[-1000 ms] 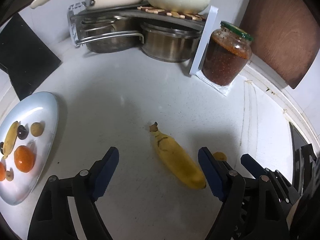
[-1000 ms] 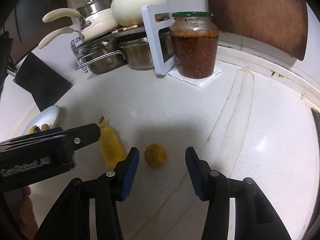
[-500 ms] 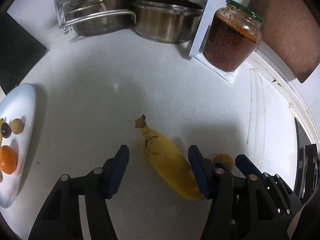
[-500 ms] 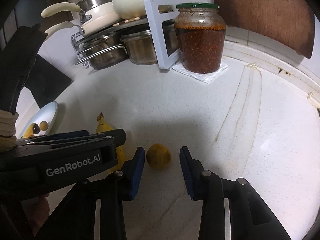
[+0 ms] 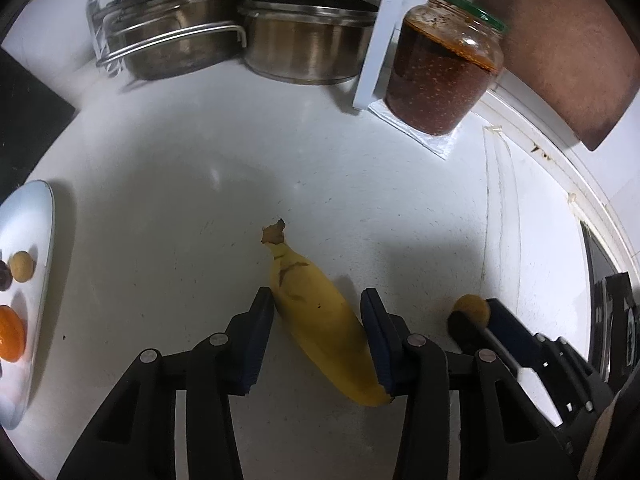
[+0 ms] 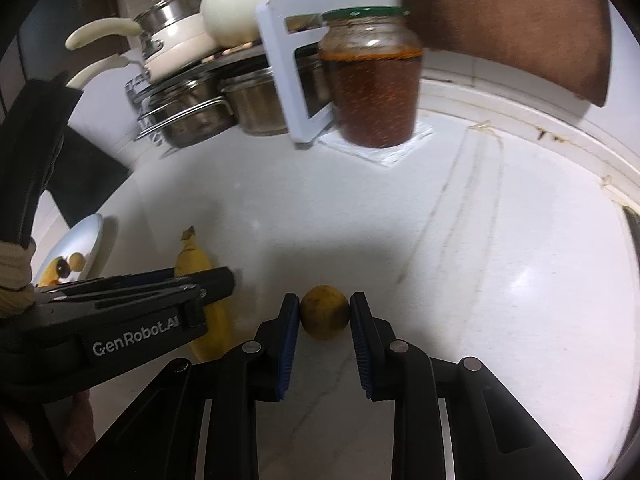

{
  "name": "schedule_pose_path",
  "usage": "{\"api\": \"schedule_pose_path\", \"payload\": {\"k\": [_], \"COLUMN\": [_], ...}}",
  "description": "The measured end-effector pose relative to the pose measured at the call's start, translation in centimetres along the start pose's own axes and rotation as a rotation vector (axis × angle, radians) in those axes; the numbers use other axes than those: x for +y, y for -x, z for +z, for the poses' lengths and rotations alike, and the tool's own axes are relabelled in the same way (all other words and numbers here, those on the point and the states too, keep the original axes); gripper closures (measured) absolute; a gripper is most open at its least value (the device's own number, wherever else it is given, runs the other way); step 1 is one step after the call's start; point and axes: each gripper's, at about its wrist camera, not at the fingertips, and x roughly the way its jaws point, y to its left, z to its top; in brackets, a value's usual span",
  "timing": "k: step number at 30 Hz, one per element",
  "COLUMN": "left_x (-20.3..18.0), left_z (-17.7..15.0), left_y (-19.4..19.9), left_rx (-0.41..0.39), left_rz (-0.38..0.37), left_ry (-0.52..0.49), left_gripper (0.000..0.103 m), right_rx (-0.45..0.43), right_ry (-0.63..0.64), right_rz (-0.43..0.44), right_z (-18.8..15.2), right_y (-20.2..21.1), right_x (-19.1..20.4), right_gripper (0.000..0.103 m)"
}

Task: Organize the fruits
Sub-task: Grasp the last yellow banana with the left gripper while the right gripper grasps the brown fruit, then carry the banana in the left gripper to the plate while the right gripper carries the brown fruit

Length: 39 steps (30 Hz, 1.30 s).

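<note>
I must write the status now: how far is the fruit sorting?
Done: several fruits lie on the plate. In hand: the left gripper is closing around the banana; the right gripper is shut on the small yellow fruit. Left: carrying both over.

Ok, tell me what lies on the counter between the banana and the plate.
Nothing: in the left wrist view the white counter is bare between the banana and the plate at the left edge.
</note>
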Motion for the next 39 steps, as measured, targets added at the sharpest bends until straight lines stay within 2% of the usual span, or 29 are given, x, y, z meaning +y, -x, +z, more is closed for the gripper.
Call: {"api": "schedule_pose_path", "payload": {"k": [9,16,29,39], "left_x": [-1.1,-0.8,-0.6,1.2], "left_z": [-0.8,-2.2,-4.1,-5.7], "left_y": [1.5,3.8,7.5,11.1], "left_rx": [-0.065,-0.144,-0.228,-0.297], "left_rz": [0.004,-0.054,-0.060,-0.056], "left_ry": [-0.095,-0.114,-0.080,-0.011], "left_gripper": [0.067,0.071,0.073,0.073], "right_rx": [-0.019,-0.040,-0.097,-0.145], "right_ry": [-0.012,-0.018,0.021,0.072], "right_rz": [-0.010,0.000,0.036,0.079], "right_z": [0.0,-0.3,-0.2,0.1], "right_y": [1.3,3.1,6.5,8.9], "right_x": [-0.9,-1.2,0.2,2.7], "right_gripper": [0.076,0.076,0.076,0.076]}}
